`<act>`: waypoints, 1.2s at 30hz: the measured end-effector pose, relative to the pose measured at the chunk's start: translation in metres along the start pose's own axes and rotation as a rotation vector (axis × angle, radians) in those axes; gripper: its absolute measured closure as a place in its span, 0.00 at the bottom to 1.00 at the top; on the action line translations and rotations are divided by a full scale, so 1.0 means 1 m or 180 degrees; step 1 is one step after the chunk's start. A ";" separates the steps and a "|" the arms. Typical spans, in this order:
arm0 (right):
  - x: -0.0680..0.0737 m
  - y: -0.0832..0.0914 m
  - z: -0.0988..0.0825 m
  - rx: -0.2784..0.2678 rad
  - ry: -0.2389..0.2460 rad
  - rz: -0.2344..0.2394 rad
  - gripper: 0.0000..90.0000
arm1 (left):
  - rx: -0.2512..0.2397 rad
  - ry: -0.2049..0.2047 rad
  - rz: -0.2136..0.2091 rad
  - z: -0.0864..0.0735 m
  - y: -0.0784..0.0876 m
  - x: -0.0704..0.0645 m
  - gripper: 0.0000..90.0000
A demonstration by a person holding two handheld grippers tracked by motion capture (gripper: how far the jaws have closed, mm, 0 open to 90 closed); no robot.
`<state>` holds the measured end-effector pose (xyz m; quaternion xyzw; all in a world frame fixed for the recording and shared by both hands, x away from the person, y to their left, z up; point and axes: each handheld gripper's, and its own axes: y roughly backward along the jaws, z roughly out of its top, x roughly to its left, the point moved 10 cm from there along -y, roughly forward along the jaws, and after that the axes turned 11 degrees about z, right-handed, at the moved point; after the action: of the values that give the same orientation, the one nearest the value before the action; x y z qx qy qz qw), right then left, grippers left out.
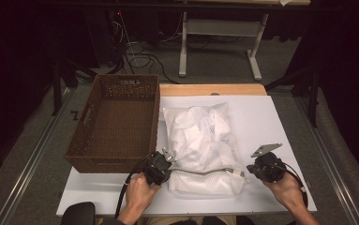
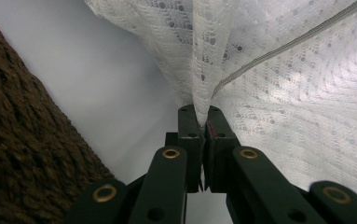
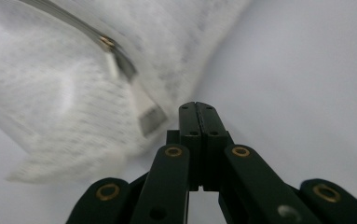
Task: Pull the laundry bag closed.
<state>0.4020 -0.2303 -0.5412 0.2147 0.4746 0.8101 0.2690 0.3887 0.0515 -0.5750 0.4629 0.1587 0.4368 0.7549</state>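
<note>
A white mesh laundry bag (image 1: 204, 147) lies at the centre of the worktop (image 1: 271, 122), right of a brown wicker basket (image 1: 116, 122). The left tongs (image 2: 203, 122) pinch the bag's lower-left corner. The right tongs (image 3: 198, 112) are closed and empty, beside the zipper pull (image 3: 146, 109).

Right gripper view is motion-blurred: the white mesh bag (image 3: 73, 93) and its zipper pull (image 3: 143, 109) smear, mesh pattern unreadable, bag cut off at top and left edges. In the left gripper view the bag's pinched fold disappears between the jaws, and the wicker basket (image 2: 22, 149) is cropped at the left edge. High view: bag contents can't be made out through the mesh, forearms cut off at the bottom.
</note>
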 end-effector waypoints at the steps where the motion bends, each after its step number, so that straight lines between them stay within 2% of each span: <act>1: 0.004 -0.003 0.003 -0.0012 0.0025 0.0038 1.00 | -0.0009 0.0014 -0.0029 0.000 0.001 0.000 0.97; 6: 0.025 -0.020 0.017 -0.0041 0.0129 0.0274 0.98 | -0.0012 -0.0013 -0.0067 -0.001 0.002 -0.001 0.96; 8: 0.029 -0.026 0.019 0.0031 0.0178 0.0277 0.94 | -0.0012 -0.0022 -0.0075 -0.001 0.002 -0.002 0.96; 11: 0.031 -0.034 0.018 0.0158 0.0157 0.0287 0.87 | -0.0014 -0.0009 -0.0090 -0.001 0.002 -0.002 0.96; 12: 0.033 -0.037 0.019 0.0181 0.0108 0.0311 0.85 | -0.0019 -0.0016 -0.0096 -0.001 0.002 -0.002 0.96; 16: 0.037 -0.047 0.019 0.0307 0.0148 0.0317 0.87 | -0.0023 -0.0028 -0.0101 -0.001 0.001 -0.003 0.96; 18: 0.037 -0.049 0.021 0.0318 0.0182 0.0243 0.96 | -0.0019 -0.0038 -0.0092 -0.001 0.002 -0.003 0.96; 22: 0.028 -0.044 0.018 0.0319 0.0135 0.0092 0.97 | -0.0013 -0.0031 -0.0086 -0.001 0.002 -0.002 0.96; 25: 0.016 -0.033 0.007 0.0314 0.0039 0.0014 0.97 | -0.0010 -0.0108 0.0056 -0.001 0.001 -0.001 0.97; 26: 0.011 -0.029 0.002 0.0322 -0.0010 -0.0021 0.97 | -0.0028 -0.0111 0.0029 -0.001 0.001 -0.002 0.97; 28: 0.007 -0.023 -0.004 0.0218 -0.0132 0.0068 0.97 | -0.0024 -0.0141 0.0054 0.000 0.000 -0.005 0.97; 31: 0.010 -0.025 -0.005 0.0275 -0.0067 0.0014 0.97 | -0.0023 -0.0175 0.0127 0.001 -0.001 -0.008 0.96; 32: 0.010 -0.026 -0.004 0.0280 -0.0012 0.0022 0.96 | -0.0050 -0.0166 0.0099 0.002 -0.001 -0.009 0.95; 34: 0.013 -0.030 0.001 0.0212 -0.0043 0.0069 0.95 | -0.0082 -0.0118 0.0028 0.004 -0.001 -0.013 0.89; 36: 0.014 -0.034 0.006 0.0147 -0.0019 0.0090 0.90 | -0.0107 -0.0133 0.0028 0.007 -0.004 -0.017 0.83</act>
<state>0.4031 -0.2039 -0.5667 0.2299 0.4893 0.8020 0.2539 0.3857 0.0327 -0.5777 0.4598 0.1335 0.4329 0.7637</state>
